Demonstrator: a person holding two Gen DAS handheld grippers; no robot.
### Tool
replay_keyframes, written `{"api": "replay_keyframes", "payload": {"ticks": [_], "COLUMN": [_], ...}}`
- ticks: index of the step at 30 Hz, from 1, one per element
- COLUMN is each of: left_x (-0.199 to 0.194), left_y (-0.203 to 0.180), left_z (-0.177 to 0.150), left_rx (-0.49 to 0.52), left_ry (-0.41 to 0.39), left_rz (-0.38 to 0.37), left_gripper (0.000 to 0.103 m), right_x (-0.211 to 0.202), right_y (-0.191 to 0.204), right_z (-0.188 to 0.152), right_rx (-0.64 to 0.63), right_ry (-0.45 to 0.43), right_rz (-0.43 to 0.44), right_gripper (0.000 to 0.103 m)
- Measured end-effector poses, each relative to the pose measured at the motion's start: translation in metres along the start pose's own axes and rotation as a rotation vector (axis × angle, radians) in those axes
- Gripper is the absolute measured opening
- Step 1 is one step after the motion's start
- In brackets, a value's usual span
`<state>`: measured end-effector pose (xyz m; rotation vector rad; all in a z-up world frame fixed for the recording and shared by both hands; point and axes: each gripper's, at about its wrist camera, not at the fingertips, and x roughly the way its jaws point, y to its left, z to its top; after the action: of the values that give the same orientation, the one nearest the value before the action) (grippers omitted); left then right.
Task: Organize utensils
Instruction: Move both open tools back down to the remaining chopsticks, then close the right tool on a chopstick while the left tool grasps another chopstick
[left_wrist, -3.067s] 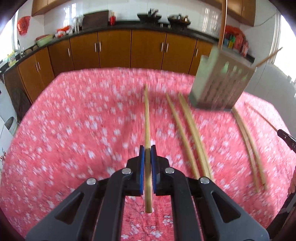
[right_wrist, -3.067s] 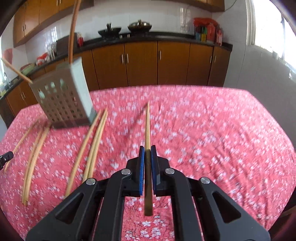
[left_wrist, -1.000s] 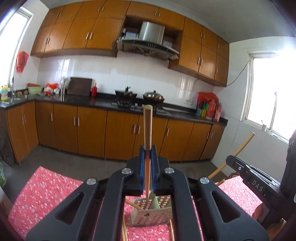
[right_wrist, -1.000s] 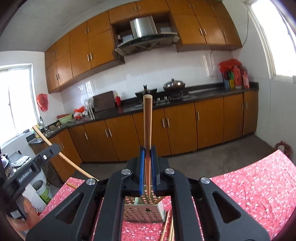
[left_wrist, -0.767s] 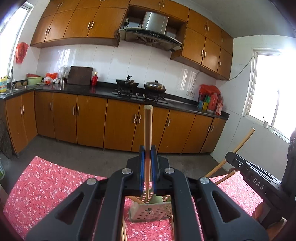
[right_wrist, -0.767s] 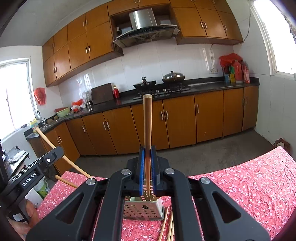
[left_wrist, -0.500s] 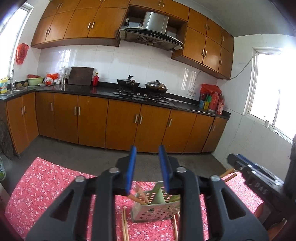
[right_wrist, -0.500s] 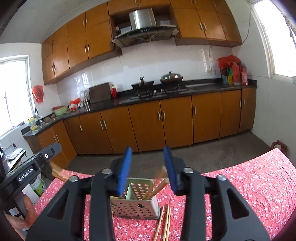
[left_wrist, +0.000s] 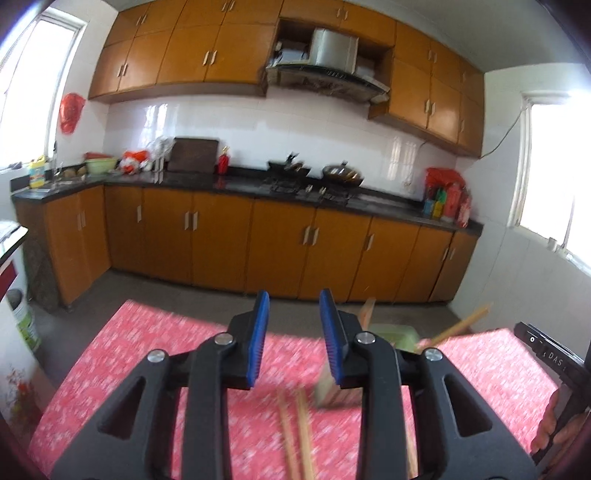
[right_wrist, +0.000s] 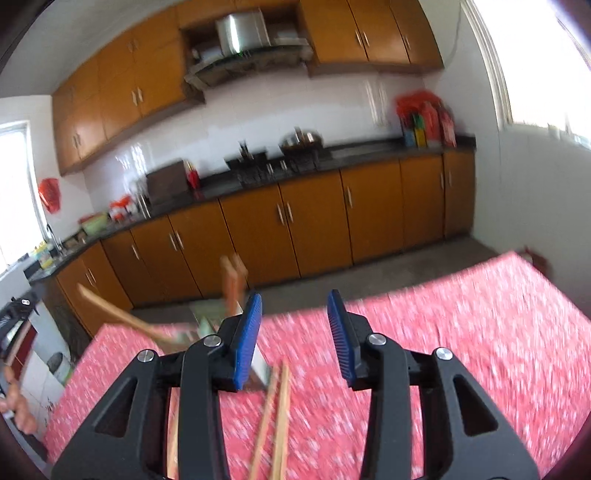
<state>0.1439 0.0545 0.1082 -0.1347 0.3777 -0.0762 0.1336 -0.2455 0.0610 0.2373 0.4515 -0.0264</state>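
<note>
Chopsticks of pale wood (left_wrist: 455, 328) lean out of a grey-green perforated plastic holder (left_wrist: 393, 334) in the left wrist view, which stands on the counter under a red floral cloth (left_wrist: 147, 350), just right of the left claw (left_wrist: 294, 338); that claw is spread wide with nothing between its blue pads (left_wrist: 257, 338); two more wooden chopsticks (left_wrist: 295, 432) lie side by side on the cloth below it; the right claw's black body (left_wrist: 554, 360) shows at the right edge.

From the right wrist, the right claw (right_wrist: 293, 338) is likewise spread and empty; the holder (right_wrist: 207, 321), blurred and apparently tilted, sits left of it with chopsticks (right_wrist: 122, 314) jutting out; a loose pair (right_wrist: 275, 417) lies on the cloth (right_wrist: 461, 350).
</note>
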Motion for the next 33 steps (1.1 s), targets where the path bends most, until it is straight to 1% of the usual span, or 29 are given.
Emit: {"api": "replay_keyframes", "payload": {"ticks": [1, 2, 3, 4, 6, 7, 11, 13, 17, 23, 24, 25, 27, 30, 33], "left_x": [0.000, 0.003, 0.009, 0.013, 0.026, 0.032, 0.050, 0.055, 0.059, 0.066, 0.066, 0.067, 0.068, 0.069, 0.070], "left_y": [0.005, 0.010, 0.016, 0.020, 0.032, 0.036, 0.043, 0.041, 0.037, 0.030, 0.029, 0.027, 0.025, 0.020, 0.014], "left_z": [-0.007, -0.021, -0.037, -0.045, -0.075, -0.086, -0.122, -0.134, -0.155, -0.164, -0.165, -0.165, -0.168, -0.172, -0.177], "left_rx": [0.004, 0.016, 0.026, 0.029, 0.012, -0.005, -0.057, -0.059, -0.046, -0.034, -0.032, -0.030, -0.025, -0.016, 0.001], "left_ry": [0.014, 0.045, 0.081, 0.100, 0.186, 0.223, 0.335, 0.373, 0.418, 0.454, 0.459, 0.462, 0.473, 0.489, 0.507], "left_rz": [0.010, 0.030, 0.048, 0.056, 0.057, 0.048, 0.009, -0.007, -0.017, -0.031, -0.034, -0.038, -0.051, -0.071, -0.092], "left_gripper": [0.030, 0.030, 0.030, 0.030, 0.030, 0.030, 0.030, 0.030, 0.030, 0.030, 0.030, 0.030, 0.030, 0.029, 0.028], "right_x": [0.010, 0.018, 0.028, 0.040, 0.052, 0.059, 0.077, 0.083, 0.092, 0.098, 0.099, 0.100, 0.103, 0.106, 0.106], "right_y": [-0.006, -0.009, -0.011, -0.013, -0.011, -0.006, 0.012, 0.017, 0.020, 0.025, 0.025, 0.022, 0.022, 0.004, -0.011], "right_z": [-0.015, -0.026, -0.040, -0.058, -0.082, -0.098, -0.132, -0.141, -0.152, -0.155, -0.156, -0.158, -0.158, -0.152, -0.148], "right_rx": [0.006, 0.010, 0.015, 0.022, 0.027, 0.016, -0.039, -0.049, -0.059, -0.087, -0.094, -0.103, -0.108, -0.047, -0.007], "right_ry": [0.052, 0.091, 0.147, 0.218, 0.299, 0.343, 0.432, 0.456, 0.490, 0.493, 0.491, 0.488, 0.475, 0.461, 0.455], "right_rz": [-0.007, -0.004, 0.006, 0.030, 0.070, 0.088, 0.090, 0.086, 0.075, 0.062, 0.058, 0.045, -0.005, -0.070, -0.101], "right_gripper": [0.038, 0.034, 0.029, 0.026, 0.017, 0.016, 0.015, 0.014, 0.014, 0.014, 0.011, 0.008, 0.007, 0.007, 0.007]}}
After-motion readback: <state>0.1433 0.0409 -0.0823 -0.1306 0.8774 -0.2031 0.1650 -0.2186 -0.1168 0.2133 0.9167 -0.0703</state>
